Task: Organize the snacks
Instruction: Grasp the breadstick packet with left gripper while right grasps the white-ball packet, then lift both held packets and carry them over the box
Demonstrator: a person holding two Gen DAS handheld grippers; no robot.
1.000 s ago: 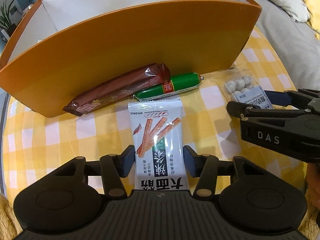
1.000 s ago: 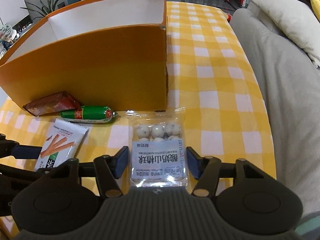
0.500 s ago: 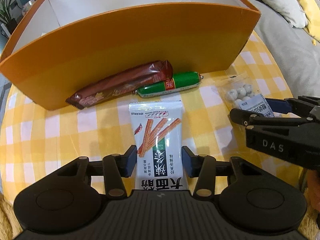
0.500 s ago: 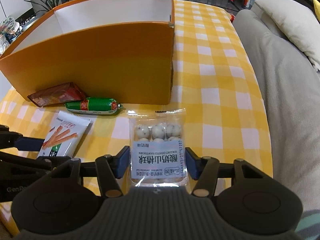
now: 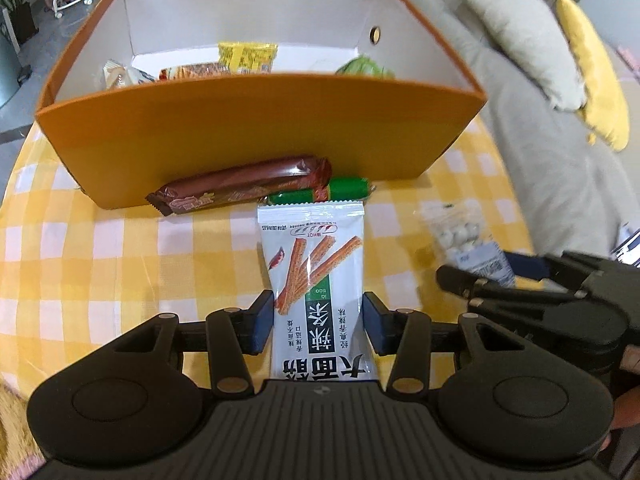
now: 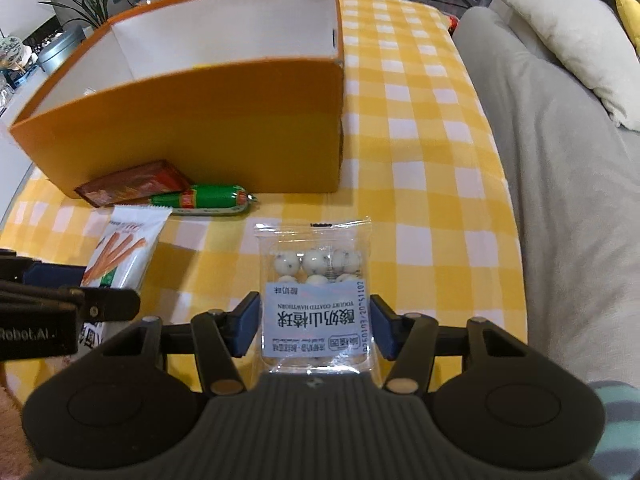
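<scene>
Each gripper, left [image 5: 318,322] and right [image 6: 313,325], is built of matte black plastic with a ribbed centre deck, two round housings, brass-coloured pivot pins and blue finger pads [image 5: 262,320]. White "Robot.AI" lettering is printed on the left one's side.

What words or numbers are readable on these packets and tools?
"YOGURT COATED HAWTHORN" and "酸奶山楂球": ball packet.
"大面筋": stick packet.
"Robot.AI": left gripper, seen from the right wrist.
Green sausage and brown bar labels: too blurred.
</scene>
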